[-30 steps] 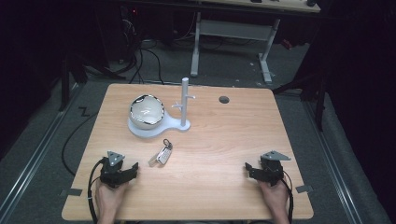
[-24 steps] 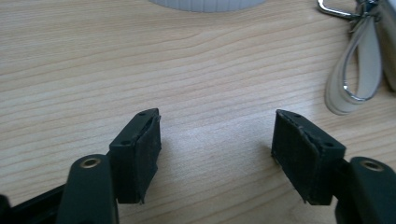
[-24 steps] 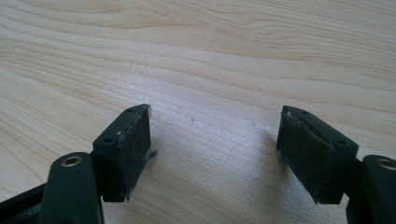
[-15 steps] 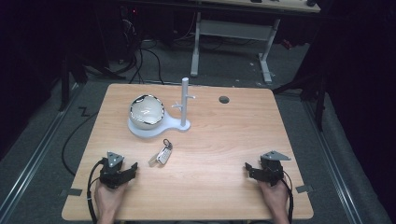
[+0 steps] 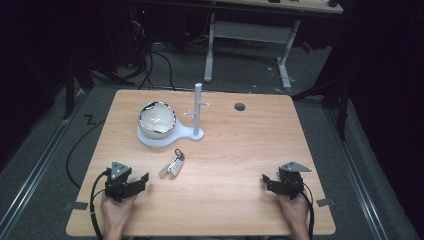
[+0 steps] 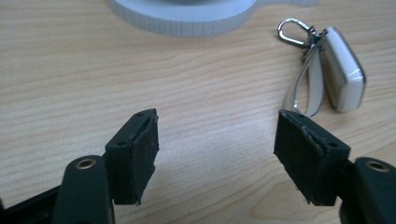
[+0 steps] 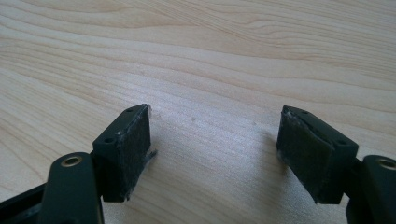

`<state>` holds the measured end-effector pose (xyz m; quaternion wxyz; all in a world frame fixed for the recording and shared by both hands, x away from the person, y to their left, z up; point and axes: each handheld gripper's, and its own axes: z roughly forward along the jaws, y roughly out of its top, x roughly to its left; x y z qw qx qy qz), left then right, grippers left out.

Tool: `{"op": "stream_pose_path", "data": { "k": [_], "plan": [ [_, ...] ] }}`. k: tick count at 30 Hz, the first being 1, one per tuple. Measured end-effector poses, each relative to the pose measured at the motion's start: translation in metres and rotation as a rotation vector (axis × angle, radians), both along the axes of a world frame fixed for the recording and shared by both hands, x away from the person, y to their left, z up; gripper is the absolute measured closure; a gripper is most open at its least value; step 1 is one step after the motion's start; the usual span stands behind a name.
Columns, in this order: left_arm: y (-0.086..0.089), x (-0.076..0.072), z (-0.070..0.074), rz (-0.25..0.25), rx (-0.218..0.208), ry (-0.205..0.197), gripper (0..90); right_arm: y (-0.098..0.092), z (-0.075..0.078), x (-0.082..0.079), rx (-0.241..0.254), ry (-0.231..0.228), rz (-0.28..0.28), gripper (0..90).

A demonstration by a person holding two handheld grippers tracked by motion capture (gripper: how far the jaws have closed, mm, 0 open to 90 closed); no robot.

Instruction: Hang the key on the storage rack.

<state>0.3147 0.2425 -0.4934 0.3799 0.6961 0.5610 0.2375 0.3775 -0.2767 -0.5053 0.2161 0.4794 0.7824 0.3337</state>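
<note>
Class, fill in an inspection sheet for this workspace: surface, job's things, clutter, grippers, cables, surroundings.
Surface: wooden table, round hole near far edge.
Job's things: key fob lying flat; white stand upright, bowl on its base.
Clutter: nothing seen.
Grippers: left gripper jaws open, just widened, nothing between; right gripper open, nothing between.
Cables: black cable trails from left gripper.
Surroundings: dark floor, desk frame behind.
</note>
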Motion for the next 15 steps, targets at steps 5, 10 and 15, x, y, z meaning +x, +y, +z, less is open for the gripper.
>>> {"op": "stream_pose_path", "data": {
  "k": [5,10,15],
  "plan": [
    [-0.005,0.001,0.007,-0.026,-0.024,-0.012,27.3,0.000,0.000,0.000,0.000,0.000,0.000,26.1],
    [-0.015,0.002,0.012,-0.058,-0.028,-0.016,25.9,0.000,0.000,0.000,-0.001,0.000,0.001,26.1],
    [-0.027,0.008,0.014,-0.092,-0.031,-0.014,25.5,0.000,0.000,0.000,0.000,0.000,0.000,26.1]
  ]
}}
